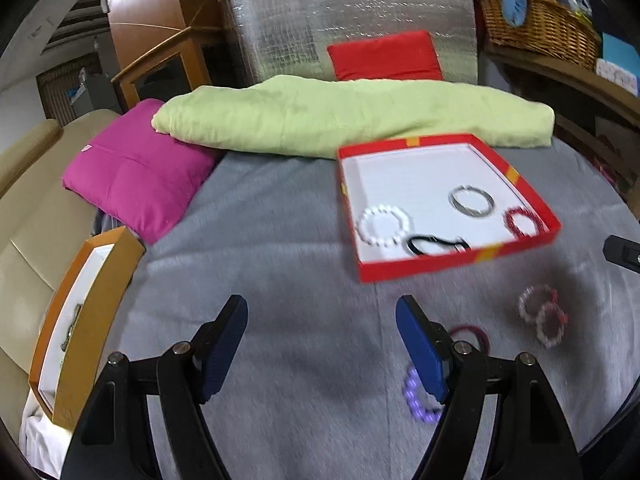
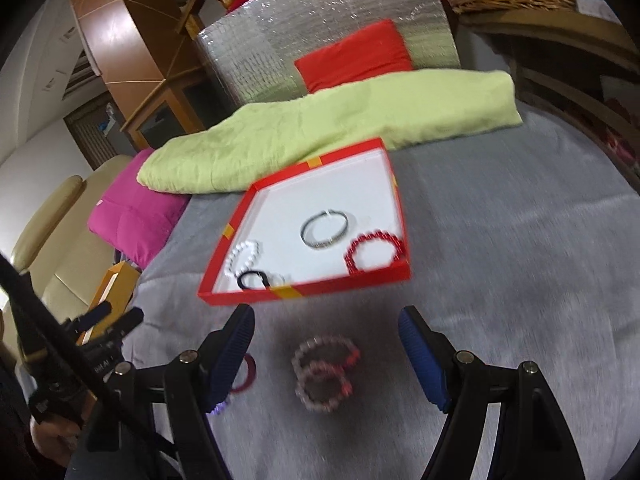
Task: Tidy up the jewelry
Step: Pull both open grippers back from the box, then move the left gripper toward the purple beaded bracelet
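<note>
Left claw [image 1: 322, 344]: we hold its blue pads well apart with nothing between them; it tips down toward the grey blanket [image 1: 280, 280], with the purple bead bracelet [image 1: 416, 398] just beside and partly behind its right finger.
Right claw [image 2: 326, 350]: our jaws stand wide here too, empty, angled down over the pair of pink-and-white bead bracelets [image 2: 324, 376], which lie between the two fingers in this view but untouched.
Red tray [image 2: 304, 294]: it sits on the bed ahead of both claws, its open white floor facing up, which we judge makes it the collecting place.
Already in the tray: white bead bracelet [image 1: 384, 226], black band [image 1: 434, 245], silver bangle [image 1: 471, 200] and red bead bracelet [image 1: 524, 222], each lying flat and mostly apart, though the black band overlaps the white one in the right view.
Still loose on the blanket: the purple bracelet, a dark red ring [image 1: 472, 334] and the overlapping pink-and-white pair, all near the tray's front wall.
Orange box [image 1: 86, 320]: at the bed's left edge, well apart from the rest.
Pose: we judge each claw is set wide to straddle a bracelet before closing.
Blur: both views are smeared, so fine contact is hard to tell.
</note>
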A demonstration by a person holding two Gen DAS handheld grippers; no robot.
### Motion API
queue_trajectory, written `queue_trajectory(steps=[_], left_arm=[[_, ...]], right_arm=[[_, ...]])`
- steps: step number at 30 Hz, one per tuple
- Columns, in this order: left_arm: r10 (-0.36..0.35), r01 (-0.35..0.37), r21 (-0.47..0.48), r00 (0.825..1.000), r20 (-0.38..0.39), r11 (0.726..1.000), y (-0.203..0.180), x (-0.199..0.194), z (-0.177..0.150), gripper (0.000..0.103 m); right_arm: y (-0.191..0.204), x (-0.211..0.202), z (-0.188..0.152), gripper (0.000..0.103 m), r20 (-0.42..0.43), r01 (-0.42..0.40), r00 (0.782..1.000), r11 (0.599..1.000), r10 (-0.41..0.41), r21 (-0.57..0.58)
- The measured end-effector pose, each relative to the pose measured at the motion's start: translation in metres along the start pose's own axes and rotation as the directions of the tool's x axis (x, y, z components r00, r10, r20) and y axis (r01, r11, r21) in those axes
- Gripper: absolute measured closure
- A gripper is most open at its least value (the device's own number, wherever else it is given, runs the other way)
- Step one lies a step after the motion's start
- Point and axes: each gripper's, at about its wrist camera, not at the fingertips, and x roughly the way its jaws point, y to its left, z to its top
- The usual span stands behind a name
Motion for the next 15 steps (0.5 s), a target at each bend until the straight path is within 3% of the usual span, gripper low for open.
queue_trajectory(steps=[7,15], left_arm=[[0.004,-0.002,0.085,1.000,-0.017,0.996,-0.024,-0.003,-0.017,0.026],[-0.007,0.006,0.082,1.000,0.016,0.997,-0.022,-0.013,-0.012,0.026]], right_arm=[[-0.010,0.001,-0.021,0.026,-0.074,0.010,0.997,1.000,-0.008,0.024],[-0.005,0.008,-0.022,0.026,-0.093,0.006,0.996,1.000,-0.006,0.001]])
